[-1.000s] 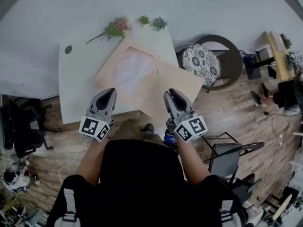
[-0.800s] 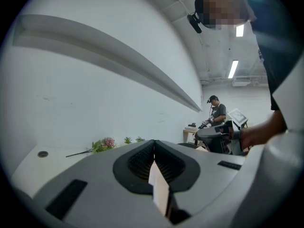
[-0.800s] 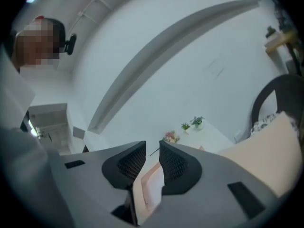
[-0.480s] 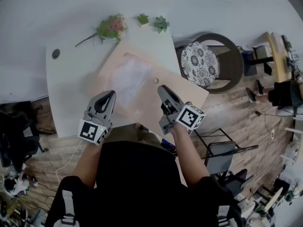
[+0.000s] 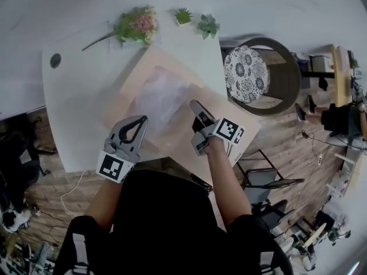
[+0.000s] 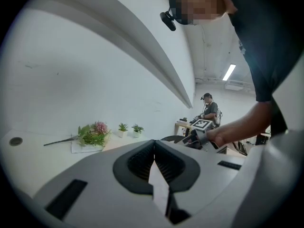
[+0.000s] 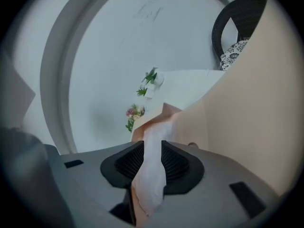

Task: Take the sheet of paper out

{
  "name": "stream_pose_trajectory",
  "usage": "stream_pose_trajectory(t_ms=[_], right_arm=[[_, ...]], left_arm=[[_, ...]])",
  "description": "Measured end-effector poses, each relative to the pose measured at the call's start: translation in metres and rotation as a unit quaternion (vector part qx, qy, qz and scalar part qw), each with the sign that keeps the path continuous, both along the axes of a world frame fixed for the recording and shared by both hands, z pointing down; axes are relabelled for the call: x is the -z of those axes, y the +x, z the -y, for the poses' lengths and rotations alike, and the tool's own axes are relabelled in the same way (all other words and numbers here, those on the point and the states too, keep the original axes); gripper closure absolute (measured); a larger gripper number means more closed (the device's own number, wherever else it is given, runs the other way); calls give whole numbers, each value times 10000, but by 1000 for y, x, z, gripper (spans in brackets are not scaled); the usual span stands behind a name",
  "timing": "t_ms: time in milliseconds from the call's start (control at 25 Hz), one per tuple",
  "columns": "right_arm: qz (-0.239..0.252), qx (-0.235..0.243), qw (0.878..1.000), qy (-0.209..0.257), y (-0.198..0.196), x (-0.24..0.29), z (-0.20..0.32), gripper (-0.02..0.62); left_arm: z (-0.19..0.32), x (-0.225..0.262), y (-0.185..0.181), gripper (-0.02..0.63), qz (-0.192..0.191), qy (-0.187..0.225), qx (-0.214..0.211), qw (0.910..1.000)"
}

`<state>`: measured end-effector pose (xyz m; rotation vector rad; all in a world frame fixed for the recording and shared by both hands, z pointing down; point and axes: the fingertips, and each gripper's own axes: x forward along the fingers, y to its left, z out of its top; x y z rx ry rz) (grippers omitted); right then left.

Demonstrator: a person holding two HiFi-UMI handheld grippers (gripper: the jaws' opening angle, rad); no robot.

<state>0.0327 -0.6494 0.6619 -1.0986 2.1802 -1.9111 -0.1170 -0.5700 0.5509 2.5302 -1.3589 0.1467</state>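
A large peach folder [image 5: 202, 91] lies slantwise on the white table [image 5: 80, 102], with a translucent whitish sheet [image 5: 160, 99] on its middle. My right gripper [image 5: 195, 106] is rolled on its side at the sheet's right edge. In the right gripper view its jaws [image 7: 152, 144] are opening, and the pale sheet [image 7: 153, 127] runs through the gap with no pad pressing on it; the folder [image 7: 251, 103] fills the right. My left gripper [image 5: 142, 120] hovers over the folder's near left part, shut and empty, its tips meeting [image 6: 154, 144].
A pink bouquet [image 5: 135, 24] and two small potted plants [image 5: 183, 16] [image 5: 207, 24] stand at the table's far edge. A round chair with a patterned cushion [image 5: 245, 73] is to the right. A cable hole [image 5: 55, 60] marks the far left corner. A second person [image 6: 209, 109] stands far off.
Both grippers have moved forward and down over the folder. The right one has rolled onto its side and reached the sheet's right edge, its jaws wider apart.
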Motion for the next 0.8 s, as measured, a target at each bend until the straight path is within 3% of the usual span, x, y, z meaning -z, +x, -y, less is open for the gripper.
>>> stream_pose_trajectory(t_ms=[280, 560, 800], right_arm=[[-247, -79, 9982, -547, -5, -38, 14, 445], [-351, -97, 9960, -812, -13, -49, 29, 470], [-192, -17, 9954, -939, -26, -53, 40, 529]], left_arm=[[8, -9, 16, 601, -230, -131, -281, 9993], [16, -16, 9, 601, -364, -278, -277, 9986], [22, -14, -4, 601, -427, -217, -115, 9988]])
